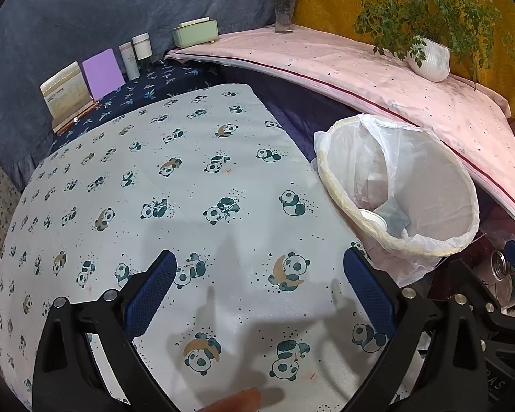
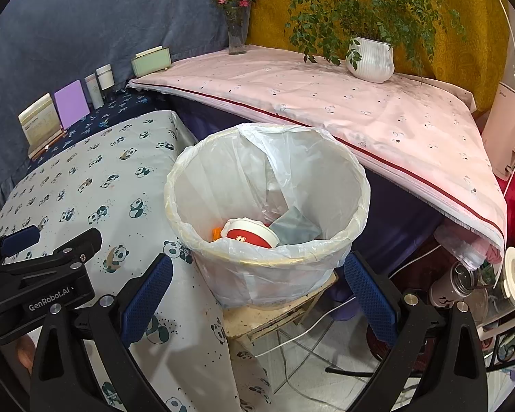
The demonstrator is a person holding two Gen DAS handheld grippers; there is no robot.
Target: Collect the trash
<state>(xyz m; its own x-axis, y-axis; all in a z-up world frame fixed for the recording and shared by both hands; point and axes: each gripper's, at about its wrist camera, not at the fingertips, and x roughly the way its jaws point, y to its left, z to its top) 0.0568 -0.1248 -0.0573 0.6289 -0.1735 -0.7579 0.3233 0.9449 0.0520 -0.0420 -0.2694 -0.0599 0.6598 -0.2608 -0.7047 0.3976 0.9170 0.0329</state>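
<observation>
A: So, from the left wrist, what do you have?

B: The left gripper (image 1: 259, 295) hangs over the panda-print cloth (image 1: 175, 185), its blue pads spread wide with nothing between them. The trash bin (image 1: 400, 190), lined with a clear bag, stands to the right, off the cloth's edge, with a cup and a grey packet visible inside. At the far left a purple card (image 1: 103, 73) leans by a cream booklet (image 1: 67, 91).

A: And the right wrist?

B: The right gripper (image 2: 257, 295) is also wide open and empty, its fingers flanking the bin (image 2: 267, 206) just ahead. The bin sits on a small worn stool (image 2: 278, 312). Inside lie a red-and-white cup (image 2: 252, 235), a grey packet (image 2: 295, 228) and an orange scrap (image 2: 217, 232). The other gripper (image 2: 19, 237) shows at the left, over the cloth. Behind, a potted plant (image 2: 370, 58) stands on a pink-covered table (image 2: 343, 110).
</observation>
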